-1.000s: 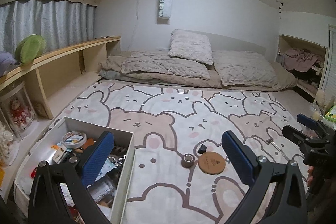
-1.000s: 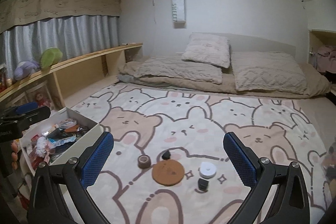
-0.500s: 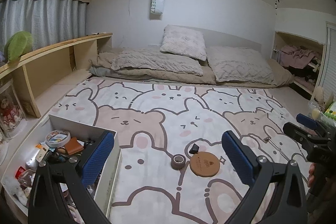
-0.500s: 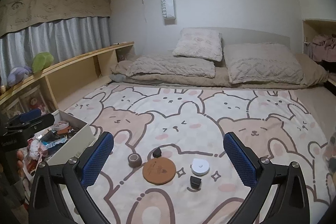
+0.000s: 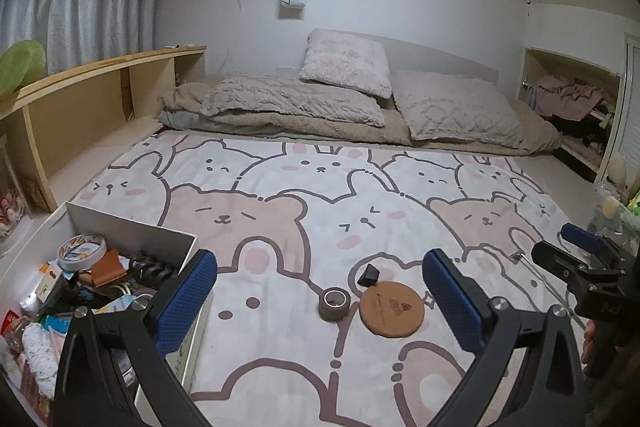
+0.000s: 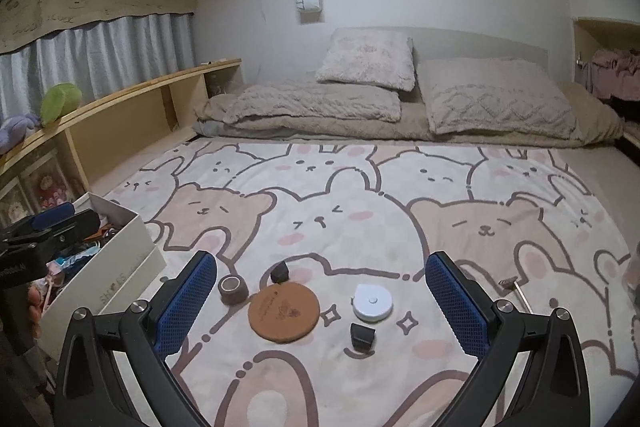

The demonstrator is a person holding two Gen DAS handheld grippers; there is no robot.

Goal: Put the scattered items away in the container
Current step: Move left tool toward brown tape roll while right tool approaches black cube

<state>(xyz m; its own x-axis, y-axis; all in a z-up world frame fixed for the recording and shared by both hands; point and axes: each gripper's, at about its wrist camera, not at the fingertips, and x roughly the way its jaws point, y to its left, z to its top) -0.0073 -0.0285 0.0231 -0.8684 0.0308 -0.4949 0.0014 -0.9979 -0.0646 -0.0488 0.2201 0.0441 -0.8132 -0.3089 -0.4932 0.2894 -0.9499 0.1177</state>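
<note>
Currently, your holdings: left gripper [image 5: 320,301], fingers spread wide, nothing between them; right gripper [image 6: 320,301], likewise spread and empty.

Items outstanding, all lying on the rug [image 6: 400,195]: cork coaster [image 6: 283,313]; brown tape roll [image 6: 233,289] just beside its left edge; small black block [image 6: 279,271] near its far edge; white round tape measure [image 6: 372,302] to its right; second black piece [image 6: 362,337] near the measure's front; a thin rod [image 6: 516,291] well apart to the right.

Container: white box [image 6: 120,267], left of the group, already crowded with odds and ends, including a tape roll [image 5: 82,251].

Hazards, as judged: the coaster lies flat on soft pile, so your fingers may skate over it or snag fabric. The brown roll could tip and roll if nudged. The small black pieces sit close to larger neighbours, so a wide approach may knock them away.

Room: bedroom, animal-print rug, bedding [image 6: 400,107] and pillows along the far wall, wooden shelf [image 6: 120,107] and curtains [image 6: 100,59] at left.
</note>
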